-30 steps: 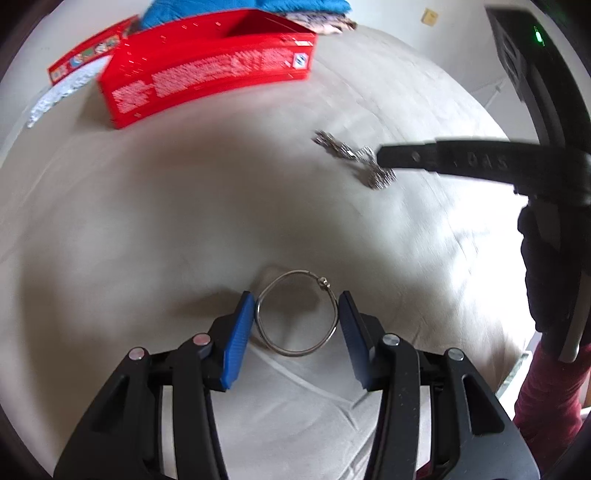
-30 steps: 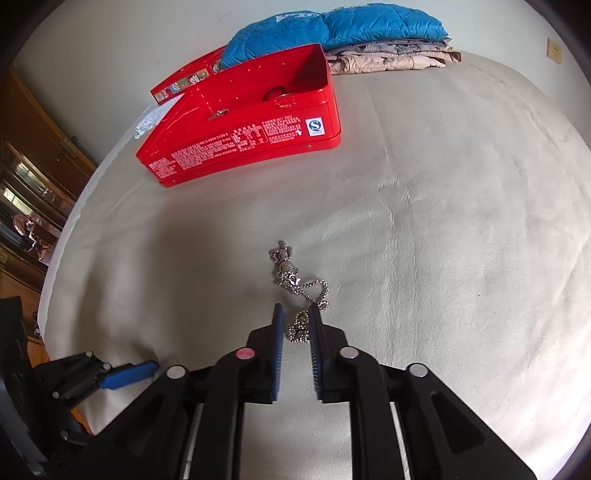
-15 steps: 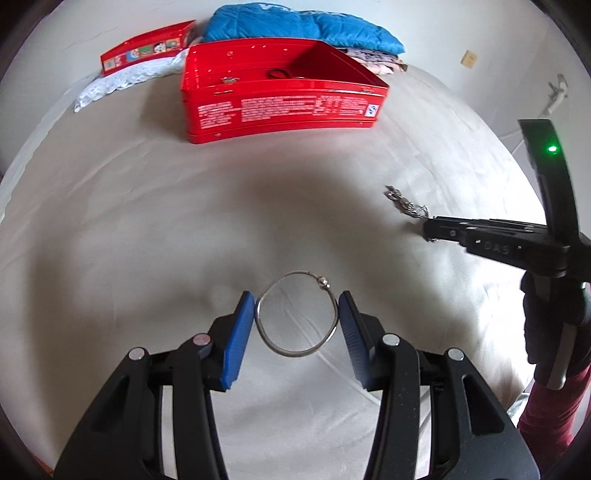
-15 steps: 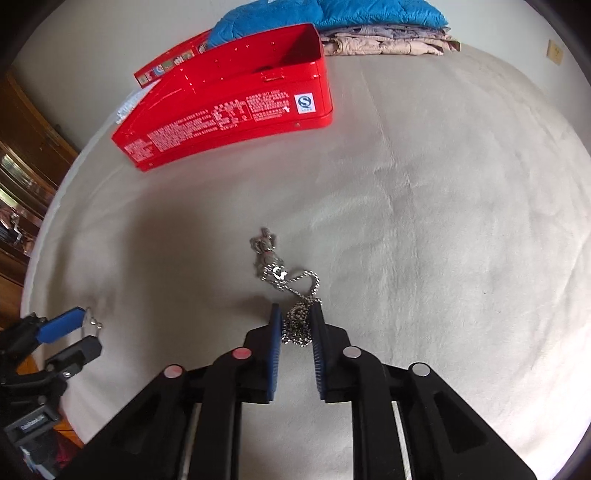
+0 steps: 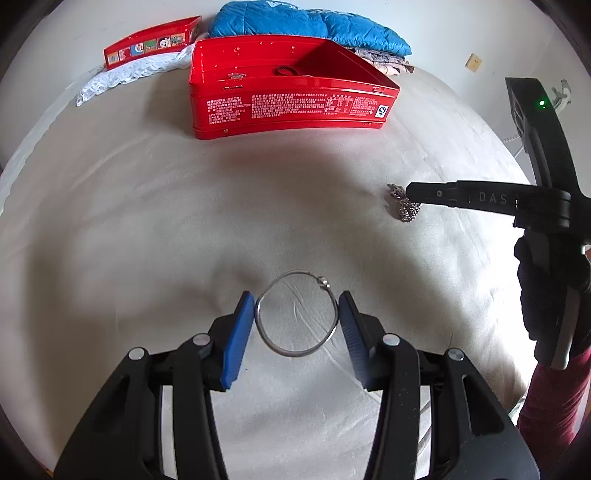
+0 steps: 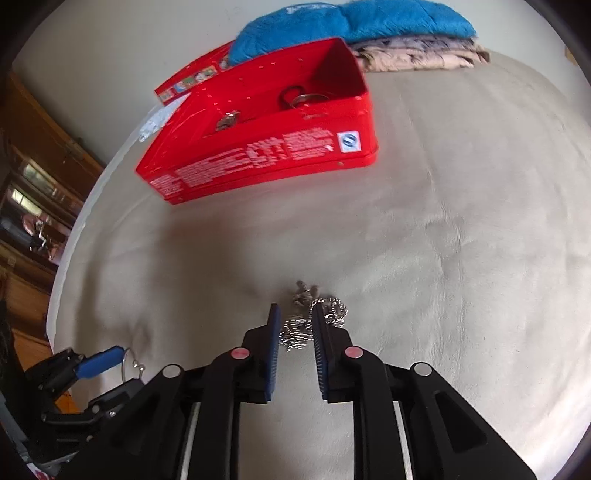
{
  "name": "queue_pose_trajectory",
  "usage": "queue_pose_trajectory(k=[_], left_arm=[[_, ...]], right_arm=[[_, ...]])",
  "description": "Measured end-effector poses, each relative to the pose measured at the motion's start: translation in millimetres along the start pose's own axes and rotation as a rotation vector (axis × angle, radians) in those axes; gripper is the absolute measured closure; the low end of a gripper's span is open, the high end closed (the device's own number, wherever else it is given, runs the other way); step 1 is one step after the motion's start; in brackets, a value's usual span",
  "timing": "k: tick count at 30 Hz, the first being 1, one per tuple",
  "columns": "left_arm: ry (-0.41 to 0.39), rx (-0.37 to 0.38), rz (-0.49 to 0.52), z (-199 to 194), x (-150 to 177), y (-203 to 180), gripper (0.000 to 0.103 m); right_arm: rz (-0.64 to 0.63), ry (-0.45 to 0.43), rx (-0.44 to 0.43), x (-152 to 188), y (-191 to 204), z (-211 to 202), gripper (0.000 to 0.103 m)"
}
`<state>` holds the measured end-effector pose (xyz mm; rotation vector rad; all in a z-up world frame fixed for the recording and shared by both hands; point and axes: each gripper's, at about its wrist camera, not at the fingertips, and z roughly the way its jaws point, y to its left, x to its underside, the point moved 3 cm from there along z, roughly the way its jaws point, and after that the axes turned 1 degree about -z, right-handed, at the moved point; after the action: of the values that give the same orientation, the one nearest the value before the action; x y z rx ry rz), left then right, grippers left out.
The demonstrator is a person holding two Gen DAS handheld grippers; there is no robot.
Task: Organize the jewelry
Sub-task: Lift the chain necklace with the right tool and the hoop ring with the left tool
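Observation:
My left gripper (image 5: 297,308) is shut on a thin silver bangle (image 5: 266,338), which spans the gap between its blue pads above the beige bedspread (image 5: 147,240). A bunched silver chain necklace (image 6: 295,334) with a pendant lies on the spread between the pads of my right gripper (image 6: 295,325). Those jaws are opening and the pads stand just clear of the chain. From the left wrist view the right gripper (image 5: 410,192) reaches in from the right over the chain (image 5: 405,211). An open red tin (image 5: 291,107) (image 6: 258,158) stands farther back with a ring and small pieces inside.
The tin's red lid (image 5: 151,42) and a white lace cloth (image 5: 129,72) lie behind it on the left. A folded blue quilt (image 5: 310,26) rests on patterned fabric by the wall. A gloved hand (image 5: 546,288) with a dark red sleeve holds the right gripper. Wooden furniture (image 6: 33,177) stands beside the bed.
The left view has swung round, so the tin sits centred, bangle still gripped. The chain has been drawn into a tighter bunch, and the right jaws stand wider than half a second ago.

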<state>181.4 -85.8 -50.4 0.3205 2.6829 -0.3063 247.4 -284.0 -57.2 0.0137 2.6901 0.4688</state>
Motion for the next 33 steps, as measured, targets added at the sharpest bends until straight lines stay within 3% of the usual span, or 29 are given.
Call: queue_pose_trajectory(k=[3, 9, 13, 16, 18, 22, 25, 27, 29, 33], left_arm=[[0.0, -0.005, -0.005, 1, 0, 3, 0.057], [-0.002, -0.001, -0.005, 1, -4, 2, 0.057], [-0.002, -0.007, -0.007, 1, -4, 3, 0.057], [-0.003, -0.013, -0.013, 0, -5, 4, 0.057], [-0.004, -0.014, -0.017, -1, -5, 4, 0.057], [-0.004, -0.011, -0.022, -3, -5, 3, 0.057], [-0.005, -0.014, -0.026, -4, -6, 4, 0.057], [-0.008, -0.017, -0.031, -5, -7, 5, 0.057], [-0.014, -0.021, -0.036, -7, -9, 7, 0.057], [-0.027, -0.026, -0.047, -11, -14, 10, 0.057]], right_arm=[[0.012, -0.021, 0.014, 1, -6, -5, 0.063], [-0.003, 0.01, 0.022, 0, -7, 3, 0.052], [-0.035, 0.03, 0.071, 3, 0, 15, 0.051], [-0.074, 0.024, 0.131, 6, 6, 17, 0.061], [-0.086, 0.021, 0.152, 7, 6, 18, 0.076], [-0.094, 0.016, 0.146, 10, 7, 15, 0.078], [-0.07, 0.004, 0.09, 11, 6, 7, 0.081], [-0.066, -0.009, 0.073, 11, 6, 0, 0.091], [-0.063, -0.021, 0.053, 10, 6, -9, 0.093], [-0.067, -0.053, 0.043, 7, 7, -24, 0.094]])
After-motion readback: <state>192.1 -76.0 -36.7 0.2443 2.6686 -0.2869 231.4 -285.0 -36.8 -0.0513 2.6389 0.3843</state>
